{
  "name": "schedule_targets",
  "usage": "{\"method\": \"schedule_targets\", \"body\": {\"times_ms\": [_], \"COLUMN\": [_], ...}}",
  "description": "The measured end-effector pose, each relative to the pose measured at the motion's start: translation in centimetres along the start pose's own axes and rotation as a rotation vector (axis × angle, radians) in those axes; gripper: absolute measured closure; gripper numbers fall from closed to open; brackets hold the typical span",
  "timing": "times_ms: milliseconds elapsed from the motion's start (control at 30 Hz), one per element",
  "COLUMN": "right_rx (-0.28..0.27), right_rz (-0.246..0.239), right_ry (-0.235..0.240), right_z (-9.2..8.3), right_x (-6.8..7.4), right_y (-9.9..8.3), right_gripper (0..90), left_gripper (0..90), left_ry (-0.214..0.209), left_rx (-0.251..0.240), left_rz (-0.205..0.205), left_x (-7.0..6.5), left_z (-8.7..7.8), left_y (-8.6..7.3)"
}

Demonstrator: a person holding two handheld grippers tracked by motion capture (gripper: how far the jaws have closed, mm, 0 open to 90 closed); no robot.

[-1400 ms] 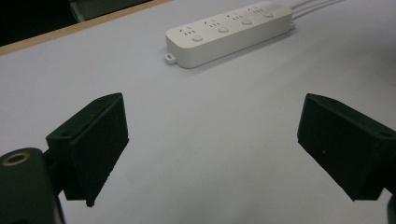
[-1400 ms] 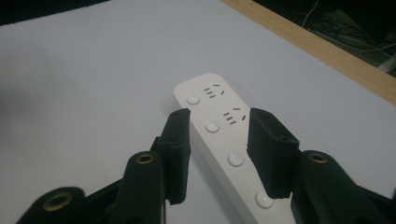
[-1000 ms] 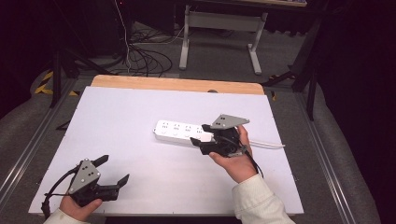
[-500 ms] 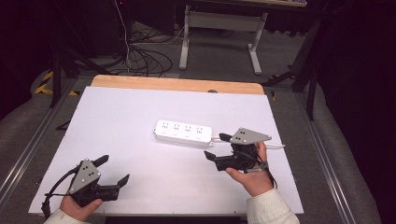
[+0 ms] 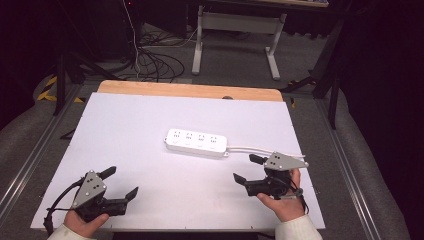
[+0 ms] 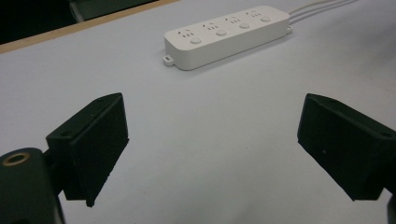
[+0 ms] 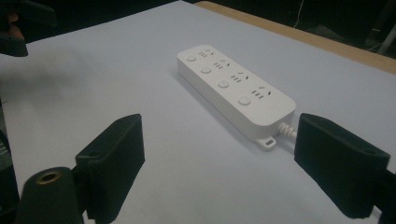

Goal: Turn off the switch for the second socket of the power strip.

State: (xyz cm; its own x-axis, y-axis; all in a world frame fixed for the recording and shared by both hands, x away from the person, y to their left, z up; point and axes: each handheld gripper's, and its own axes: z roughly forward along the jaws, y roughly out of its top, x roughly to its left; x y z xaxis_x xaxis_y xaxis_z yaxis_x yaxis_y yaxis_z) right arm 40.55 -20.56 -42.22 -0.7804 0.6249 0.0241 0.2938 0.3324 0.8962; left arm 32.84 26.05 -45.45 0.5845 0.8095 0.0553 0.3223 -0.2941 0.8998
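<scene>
A second ago the right tool (image 5: 246,169) sat over the right end of the white rectangular plastic power strip (image 5: 196,142); it has since drawn back toward the person and to the right, and now rests near the front right part of the bench, apart from the strip. Its jaws have just been opening and stand released, with nothing between them. The left tool (image 5: 120,182) has kept its place near the front left corner, jaws also spread wide and empty.

The power strip lies flat near the middle of the white bench top (image 5: 125,130), its long side running left to right, in much the same spot as before. Its white cord (image 5: 260,149) leads off to the right, passing just beyond the right tool.

Bare white surface lies all round the strip: a broad stretch to its left and front, a narrower band behind it up to the wooden back edge (image 5: 190,90). The right tool sits close to the bench's right edge.
</scene>
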Motion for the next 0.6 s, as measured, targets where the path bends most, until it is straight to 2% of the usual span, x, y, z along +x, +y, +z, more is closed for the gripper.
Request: {"method": "schedule_targets", "body": {"times_ms": [100,333,600], "right_rx": [0.004,0.007,0.023], "right_rz": [0.011,0.046,0.054], "right_ry": [0.001,0.017,0.008], "right_z": [-0.2,-0.3,-0.3], "right_x": [-0.1,-0.6,-0.8], "right_y": [-0.6,-3.3,-5.6], "right_gripper": [16.0,15.7,16.1], "left_gripper": [9.3,9.3,9.1], "left_ry": [-0.001,0.006,0.003], "left_rx": [-0.001,-0.012,-0.012], "left_rz": [-0.001,0.001,0.010], "left_x": [0.1,0.1,0.0], "left_z": [-0.1,-0.6,-1.3], "left_y": [0.0,-0.1,-0.3]}}
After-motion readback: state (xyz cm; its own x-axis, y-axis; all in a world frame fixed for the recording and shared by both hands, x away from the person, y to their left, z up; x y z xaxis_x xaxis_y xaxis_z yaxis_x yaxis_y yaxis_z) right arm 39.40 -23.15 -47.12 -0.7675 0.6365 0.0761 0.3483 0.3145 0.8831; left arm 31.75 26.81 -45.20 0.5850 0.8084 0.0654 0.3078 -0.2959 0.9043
